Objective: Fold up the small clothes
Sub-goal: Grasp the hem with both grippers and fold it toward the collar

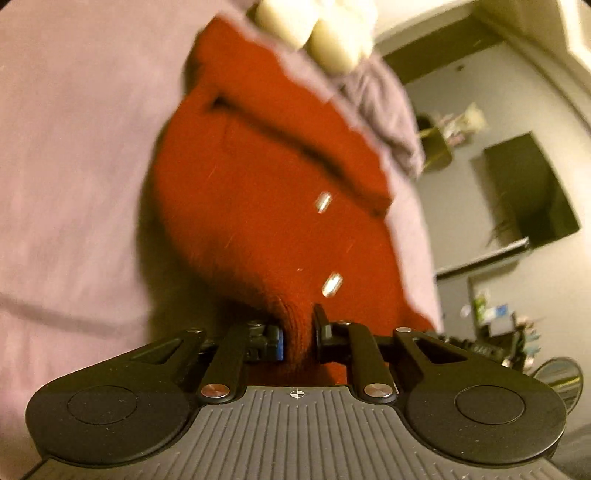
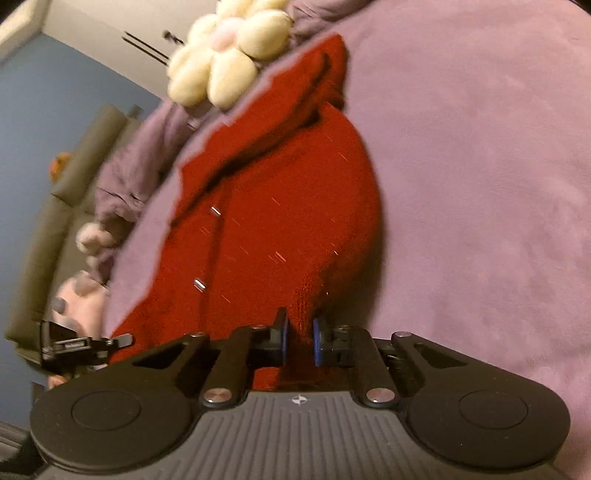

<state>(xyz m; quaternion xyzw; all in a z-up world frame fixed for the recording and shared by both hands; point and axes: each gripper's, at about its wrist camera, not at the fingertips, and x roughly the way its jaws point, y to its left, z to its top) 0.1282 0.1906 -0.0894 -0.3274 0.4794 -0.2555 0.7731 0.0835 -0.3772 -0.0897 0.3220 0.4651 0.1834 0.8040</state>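
Observation:
A small red knit cardigan [image 1: 266, 206] with pale buttons lies on a lilac bedspread [image 1: 74, 166]; it also shows in the right wrist view [image 2: 280, 206]. My left gripper [image 1: 297, 332] is shut on a bunched edge of the cardigan and lifts it. My right gripper [image 2: 300, 338] is shut on another edge of the same cardigan [image 2: 306, 295]. The left gripper shows at the left edge of the right wrist view [image 2: 85, 345]. The cardigan's far end with the collar rests on the bedspread. Both views are blurred.
A cream flower-shaped pillow [image 2: 225, 55] lies at the head of the bed, also in the left wrist view [image 1: 314, 29]. Crumpled lilac bedding [image 2: 129, 173] lies beside it. A grey sofa [image 2: 55, 206] stands off the bed. A dark screen [image 1: 528, 195] and cluttered shelf [image 1: 495, 314] stand by the wall.

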